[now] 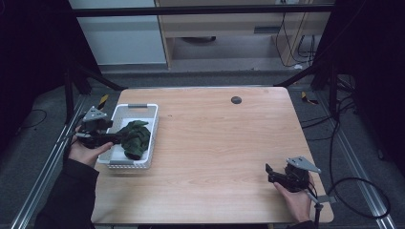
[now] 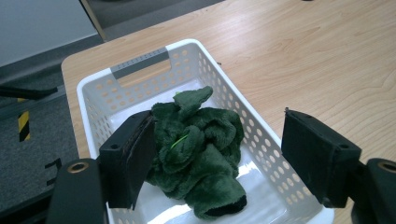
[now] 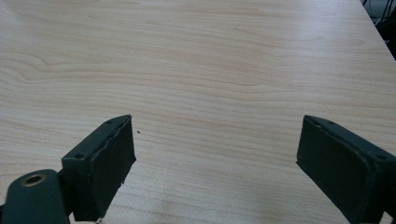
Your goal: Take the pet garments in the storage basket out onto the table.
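Green cloth (image 2: 196, 154): crumpled in a heap inside the white basket (image 2: 233, 105), lying on its floor and filling most of the middle, folds piled up loosely. Basket perforated on all walls, grey handle strip at the far end, sitting near the left edge of the wooden table (image 1: 215, 143), long side running front to back. Nothing else visible in the basket besides the cloth.

Left gripper (image 2: 217, 158): held at the basket's near left side, jaws spread wide and holding nothing. One pad just beside the cloth, possibly brushing its fuzzy edge, hard to tell from the left gripper view; the other pad out over the basket's right wall, well clear of the cloth. Seen from the high view, left gripper (image 1: 111, 138) pointing across the basket rim toward the heap.

Right gripper (image 3: 215, 154): jaws wide apart, empty, over bare wood. Resting in the person's hand near the front right corner of the table, well apart from the basket; right gripper (image 1: 268, 172) in the high view.

Broad bare tabletop between basket and right gripper. Small dark round cap (image 1: 236, 99) near the far edge. Black frame posts and cables beyond the table's sides.
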`<act>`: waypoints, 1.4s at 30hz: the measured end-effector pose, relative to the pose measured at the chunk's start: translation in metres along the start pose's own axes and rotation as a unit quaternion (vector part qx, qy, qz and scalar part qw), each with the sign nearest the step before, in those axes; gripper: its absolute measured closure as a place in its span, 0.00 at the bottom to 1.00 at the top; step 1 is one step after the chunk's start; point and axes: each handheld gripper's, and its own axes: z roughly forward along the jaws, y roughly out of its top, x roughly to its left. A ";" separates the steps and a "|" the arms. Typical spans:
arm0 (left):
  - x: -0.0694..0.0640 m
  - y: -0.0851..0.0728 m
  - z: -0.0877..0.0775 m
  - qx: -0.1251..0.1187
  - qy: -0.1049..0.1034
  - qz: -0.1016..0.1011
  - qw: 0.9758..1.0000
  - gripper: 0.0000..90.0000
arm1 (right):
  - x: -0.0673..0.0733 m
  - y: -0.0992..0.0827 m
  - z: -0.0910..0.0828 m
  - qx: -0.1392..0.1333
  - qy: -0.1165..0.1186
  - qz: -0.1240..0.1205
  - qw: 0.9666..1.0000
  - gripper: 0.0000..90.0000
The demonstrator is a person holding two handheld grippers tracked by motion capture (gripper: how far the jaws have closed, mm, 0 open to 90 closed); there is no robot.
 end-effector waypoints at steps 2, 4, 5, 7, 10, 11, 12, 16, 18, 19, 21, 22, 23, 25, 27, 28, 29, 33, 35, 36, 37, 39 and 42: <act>0.005 0.001 0.001 0.004 -0.001 -0.001 1.000 0.27 | 0.000 0.000 0.001 -0.001 -0.001 -0.003 1.000 0.12; 0.009 0.001 0.002 0.008 -0.005 -0.006 1.000 0.27 | 0.000 0.000 0.000 0.000 0.000 -0.002 1.000 0.12; 0.011 0.001 0.003 0.011 -0.006 -0.004 1.000 0.27 | 0.000 0.000 0.001 0.000 0.000 -0.003 1.000 0.12; 0.013 0.001 0.004 0.014 -0.006 -0.003 1.000 0.26 | 0.000 0.000 0.001 0.001 0.000 -0.003 1.000 0.12; 0.018 0.002 0.007 0.028 -0.005 0.008 1.000 0.26 | 0.000 0.000 0.001 0.003 0.000 -0.002 1.000 0.12; 0.019 0.003 0.008 0.030 -0.009 0.006 0.999 0.26 | 0.000 0.000 0.001 0.004 0.000 -0.002 1.000 0.12; 0.019 0.004 0.009 0.033 -0.011 0.008 0.999 0.26 | 0.000 0.000 0.002 0.003 0.000 -0.005 1.000 0.12; 0.022 0.007 0.014 0.043 -0.015 0.013 0.999 0.25 | 0.001 0.000 0.002 0.005 0.001 -0.002 1.000 0.12; 0.022 0.008 0.017 0.052 -0.016 0.017 0.998 0.24 | 0.001 0.000 0.002 0.005 0.001 -0.002 1.000 0.12; 0.022 0.009 0.018 0.055 -0.016 0.017 0.998 0.23 | 0.000 0.000 0.002 0.005 0.001 -0.002 1.000 0.12; 0.022 0.010 0.021 0.058 -0.017 0.020 0.998 0.23 | 0.000 0.000 0.002 0.005 0.000 -0.003 1.000 0.12; 0.022 0.010 0.022 0.060 -0.017 0.022 0.998 0.23 | 0.000 0.000 0.002 0.005 0.001 -0.003 1.000 0.12; 0.022 0.011 0.023 0.062 -0.017 0.025 0.998 0.22 | 0.000 0.000 0.002 0.005 0.001 -0.003 1.000 0.12; 0.021 0.012 0.026 0.065 -0.018 0.031 0.997 0.22 | 0.000 0.000 0.002 0.005 0.000 -0.003 1.000 0.12; 0.021 0.012 0.028 0.069 -0.020 0.034 0.997 0.22 | 0.000 0.000 0.002 0.006 0.001 -0.003 1.000 0.12; 0.021 0.013 0.029 0.073 -0.020 0.037 0.996 0.22 | 0.000 0.000 0.002 0.006 0.001 -0.004 1.000 0.11; 0.021 0.013 0.030 0.078 -0.022 0.039 0.996 0.22 | 0.000 -0.001 0.002 0.005 0.000 -0.006 1.000 0.11; 0.021 0.013 0.033 0.087 -0.019 0.041 0.995 0.21 | 0.000 -0.001 0.003 0.006 0.000 -0.006 1.000 0.11; 0.022 0.013 0.036 0.091 -0.021 0.040 0.995 0.21 | -0.001 -0.001 0.002 0.006 0.000 -0.006 1.000 0.11; 0.023 0.013 0.036 0.093 -0.022 0.041 0.995 0.21 | -0.001 -0.001 0.002 0.006 -0.001 -0.006 1.000 0.11; 0.023 0.013 0.037 0.094 -0.023 0.041 0.994 0.20 | 0.000 -0.001 0.002 0.007 0.000 -0.004 1.000 0.11; 0.024 0.013 0.040 0.098 -0.025 0.044 0.994 0.19 | -0.001 -0.001 0.003 0.007 -0.001 -0.005 1.000 0.11; 0.024 0.012 0.044 0.108 -0.026 0.049 0.993 0.19 | -0.001 -0.001 0.003 0.008 0.000 -0.006 1.000 0.11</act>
